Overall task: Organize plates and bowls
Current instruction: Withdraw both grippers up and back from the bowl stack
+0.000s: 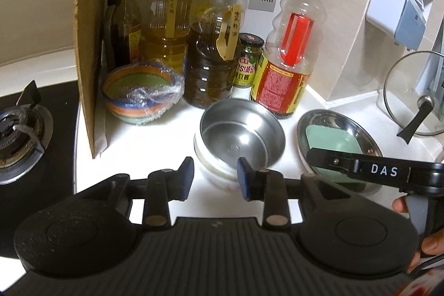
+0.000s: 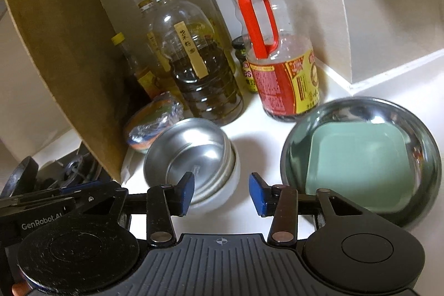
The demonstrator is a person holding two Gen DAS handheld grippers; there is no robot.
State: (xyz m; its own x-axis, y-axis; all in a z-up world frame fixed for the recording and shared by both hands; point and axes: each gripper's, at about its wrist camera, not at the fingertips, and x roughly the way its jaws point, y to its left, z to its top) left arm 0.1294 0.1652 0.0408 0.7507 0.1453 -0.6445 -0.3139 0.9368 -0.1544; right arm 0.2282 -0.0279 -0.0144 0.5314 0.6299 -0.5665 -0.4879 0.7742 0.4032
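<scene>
A steel bowl (image 1: 242, 133) sits nested in a white bowl (image 1: 213, 171) on the white counter; both also show in the right wrist view, the steel bowl (image 2: 188, 154) and the white bowl (image 2: 222, 193). A steel plate (image 1: 358, 126) holds a green square plate (image 1: 330, 139); the right wrist view shows the steel plate (image 2: 427, 157) and the green plate (image 2: 358, 162) too. My left gripper (image 1: 215, 178) is open and empty in front of the bowls. My right gripper (image 2: 220, 192) is open and empty between the bowls and the plates.
A striped bowl under plastic wrap (image 1: 141, 93) stands by a cardboard sheet (image 1: 88, 46). Oil and sauce bottles (image 1: 213, 46) line the back wall. A gas burner (image 1: 16, 129) is at the left. A glass lid (image 1: 413, 93) leans at the right.
</scene>
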